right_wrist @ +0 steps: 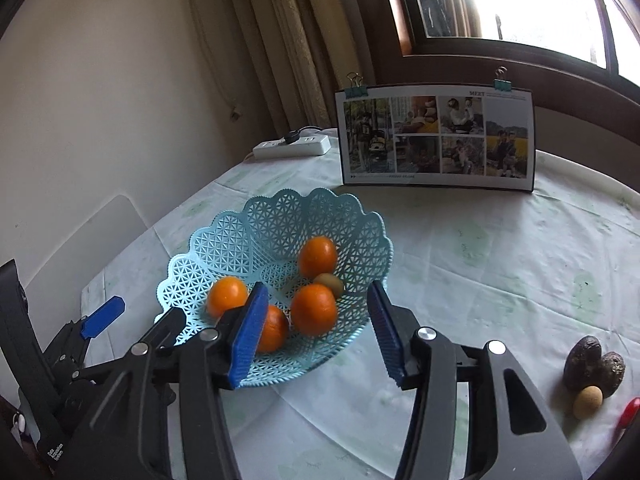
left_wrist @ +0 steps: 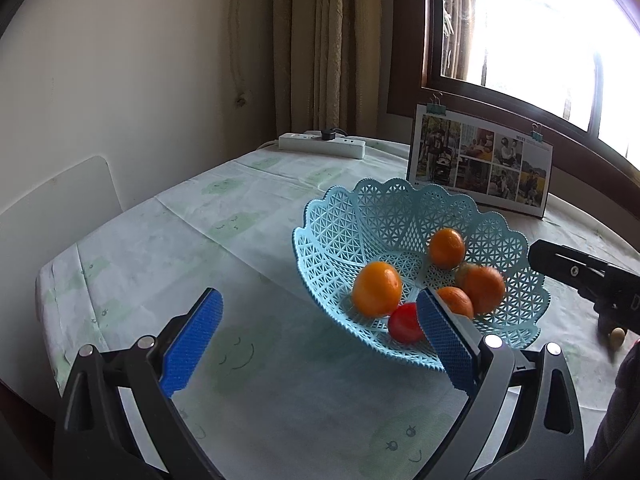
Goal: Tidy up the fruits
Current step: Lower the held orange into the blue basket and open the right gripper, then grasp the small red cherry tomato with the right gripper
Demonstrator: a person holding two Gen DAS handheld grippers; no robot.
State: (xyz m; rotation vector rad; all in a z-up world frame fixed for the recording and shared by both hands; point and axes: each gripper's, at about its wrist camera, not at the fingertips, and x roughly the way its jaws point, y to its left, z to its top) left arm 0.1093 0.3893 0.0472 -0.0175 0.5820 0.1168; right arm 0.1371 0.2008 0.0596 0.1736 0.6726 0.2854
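Scalloped, lattice-pierced blue plastic basket [right_wrist: 280, 216] on the cloth-covered tabletop [right_wrist: 480, 260], holding smooth round oranges [right_wrist: 314, 308]. Left claw [left_wrist: 320, 344] and right claw [right_wrist: 316, 332], ribbed blue pads, both spread wide, empty, beside the basket.

Your basket [right_wrist: 276, 220] sits on the table [right_wrist: 480, 264] with four oranges [right_wrist: 314, 309] and a kiwi [right_wrist: 329, 283] inside it, and a tomato [left_wrist: 405, 322] at its near edge in the left wrist view. Behind it stands a clipped photo board [right_wrist: 436, 138], with a power strip [right_wrist: 292, 146] to the board's left by the curtain [right_wrist: 288, 40]. Well to the basket's right lie two avocados [right_wrist: 594, 366], a small round fruit [right_wrist: 587, 401] just before them.
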